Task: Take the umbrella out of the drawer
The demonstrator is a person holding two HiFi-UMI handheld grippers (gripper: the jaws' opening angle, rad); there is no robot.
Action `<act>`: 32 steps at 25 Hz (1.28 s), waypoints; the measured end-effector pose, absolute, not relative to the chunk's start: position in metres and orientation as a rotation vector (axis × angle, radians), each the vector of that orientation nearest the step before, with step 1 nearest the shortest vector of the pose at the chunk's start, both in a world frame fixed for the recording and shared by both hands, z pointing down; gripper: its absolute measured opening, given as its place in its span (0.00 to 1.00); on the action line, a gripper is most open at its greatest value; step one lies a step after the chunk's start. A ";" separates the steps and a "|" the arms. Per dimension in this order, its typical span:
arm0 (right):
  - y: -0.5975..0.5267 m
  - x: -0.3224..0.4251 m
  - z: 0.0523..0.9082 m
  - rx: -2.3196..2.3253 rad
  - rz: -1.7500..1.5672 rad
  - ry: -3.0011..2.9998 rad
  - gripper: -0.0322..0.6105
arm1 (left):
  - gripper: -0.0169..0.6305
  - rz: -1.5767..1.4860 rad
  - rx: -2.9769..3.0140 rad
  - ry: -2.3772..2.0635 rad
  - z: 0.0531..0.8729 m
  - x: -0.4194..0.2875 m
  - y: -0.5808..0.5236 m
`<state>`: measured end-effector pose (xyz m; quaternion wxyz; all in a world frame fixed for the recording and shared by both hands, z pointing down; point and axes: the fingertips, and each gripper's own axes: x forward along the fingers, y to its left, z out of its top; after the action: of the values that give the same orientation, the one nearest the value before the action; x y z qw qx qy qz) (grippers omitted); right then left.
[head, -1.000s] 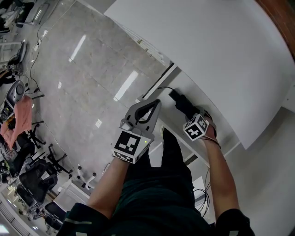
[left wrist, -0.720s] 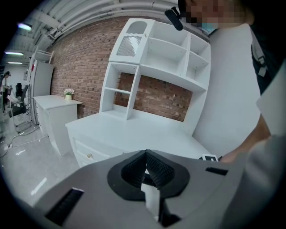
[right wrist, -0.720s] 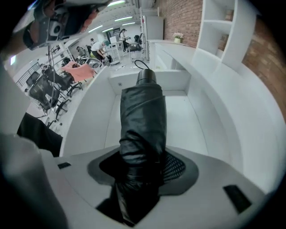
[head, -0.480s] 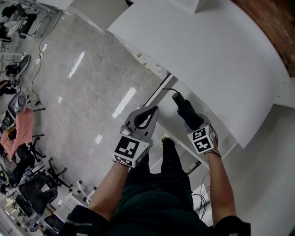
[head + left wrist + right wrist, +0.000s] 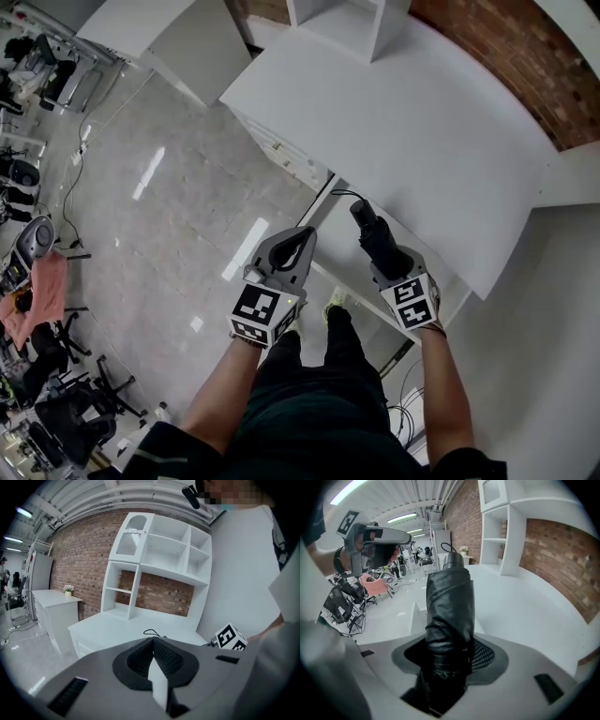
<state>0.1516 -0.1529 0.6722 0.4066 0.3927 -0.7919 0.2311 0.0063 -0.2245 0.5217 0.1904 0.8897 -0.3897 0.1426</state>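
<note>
A black folded umbrella [image 5: 376, 236] [image 5: 447, 599] stands clamped in my right gripper [image 5: 389, 265] [image 5: 450, 654], which is shut on its lower part. Its handle end and thin wrist cord [image 5: 341, 194] point toward the white desk top [image 5: 422, 122]. It hangs above the open white drawer [image 5: 336, 247] at the desk's front edge. To its left, my left gripper [image 5: 310, 234] [image 5: 152, 642] is shut and holds nothing. The right gripper's marker cube [image 5: 230, 638] shows in the left gripper view.
A white shelf unit [image 5: 352, 23] [image 5: 159, 569] stands at the back of the desk against a brick wall. A second white desk [image 5: 164, 33] is at the left. Office chairs and a pink cloth [image 5: 42, 281] stand on the shiny floor.
Both grippers have risen. The right one has lifted the umbrella higher above the drawer and tilted it. The head view now takes in the shelf unit and brick wall.
</note>
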 end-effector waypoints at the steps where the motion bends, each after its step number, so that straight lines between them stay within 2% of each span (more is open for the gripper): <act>1: -0.153 0.152 0.665 1.008 0.583 -2.009 0.39 | 0.04 0.391 2.504 -1.090 0.517 0.007 -0.224; 17: -0.166 0.127 0.534 1.348 0.563 -2.254 0.39 | 0.04 0.253 2.536 -1.070 0.440 -0.014 -0.221; 32: -0.160 0.105 0.407 1.573 0.351 -2.405 0.40 | 0.04 0.135 2.597 -1.045 0.364 -0.035 -0.206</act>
<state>0.1051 -0.1597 0.4074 0.1230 0.5393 -0.8243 0.1203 -0.0348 -0.2062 0.3641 0.1688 0.9133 -0.3677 0.0475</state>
